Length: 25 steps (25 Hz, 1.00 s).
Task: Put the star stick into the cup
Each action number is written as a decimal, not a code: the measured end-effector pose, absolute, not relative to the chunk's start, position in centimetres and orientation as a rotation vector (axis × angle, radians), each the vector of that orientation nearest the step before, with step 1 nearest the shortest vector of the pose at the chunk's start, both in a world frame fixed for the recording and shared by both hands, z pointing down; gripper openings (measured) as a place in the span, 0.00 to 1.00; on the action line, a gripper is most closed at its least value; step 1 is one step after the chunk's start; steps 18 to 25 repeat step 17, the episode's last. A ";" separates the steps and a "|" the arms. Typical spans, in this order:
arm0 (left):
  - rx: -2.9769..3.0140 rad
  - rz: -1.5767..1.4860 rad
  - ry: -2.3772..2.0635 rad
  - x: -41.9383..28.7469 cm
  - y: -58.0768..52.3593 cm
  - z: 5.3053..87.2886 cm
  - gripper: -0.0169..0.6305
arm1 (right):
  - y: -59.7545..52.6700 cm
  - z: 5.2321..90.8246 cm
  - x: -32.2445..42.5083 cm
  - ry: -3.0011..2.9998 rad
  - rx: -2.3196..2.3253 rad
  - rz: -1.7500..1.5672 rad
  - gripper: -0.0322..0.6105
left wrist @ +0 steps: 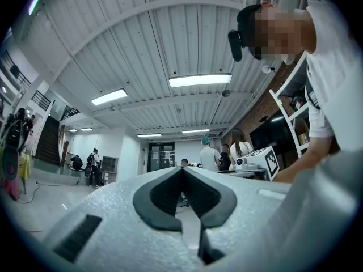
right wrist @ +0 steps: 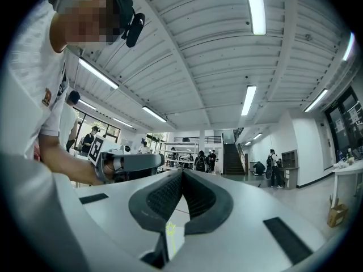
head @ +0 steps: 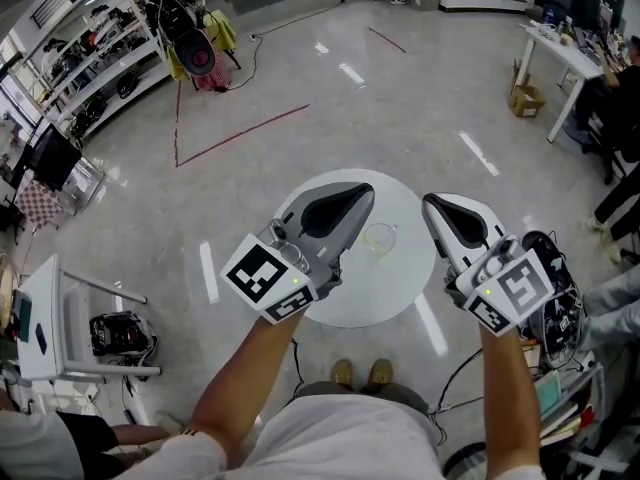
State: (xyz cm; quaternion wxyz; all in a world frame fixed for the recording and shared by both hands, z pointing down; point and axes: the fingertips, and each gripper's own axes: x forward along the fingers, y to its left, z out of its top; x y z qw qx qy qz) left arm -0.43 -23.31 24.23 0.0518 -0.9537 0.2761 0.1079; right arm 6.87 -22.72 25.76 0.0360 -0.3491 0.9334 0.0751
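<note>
A clear cup [head: 380, 238] stands on the round white table [head: 400, 298], between the two grippers. My left gripper [head: 366, 194] [left wrist: 182, 169] hovers just left of the cup, its jaws shut with nothing between them. Right of the cup, my right gripper [head: 429, 201] [right wrist: 182, 171] also has its tips closed together. A small yellow star on a thin stick [right wrist: 169, 229] shows through the gap behind the right gripper's pads. Whether the stick stands in the cup I cannot tell. The other gripper shows in each gripper view: the right gripper [left wrist: 258, 160], the left gripper [right wrist: 130, 163].
The table stands on a glossy grey floor with red tape lines [head: 240, 133]. A white stand [head: 45, 318] is at the left, and cables and bags [head: 560, 298] lie at the right. Shelves [head: 90, 58] line the far left, with people in the background.
</note>
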 end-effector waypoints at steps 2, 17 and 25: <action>-2.901 0.327 0.839 -0.3 -23.3 24.2 0.05 | -22.7 25.7 7.0 2.867 -1.072 0.231 0.07; -2.909 0.305 0.842 0.0 -23.3 24.6 0.05 | -22.7 26.2 7.6 2.866 -1.082 0.220 0.07; -2.909 0.305 0.842 0.0 -23.3 24.6 0.05 | -22.7 26.2 7.6 2.866 -1.082 0.220 0.07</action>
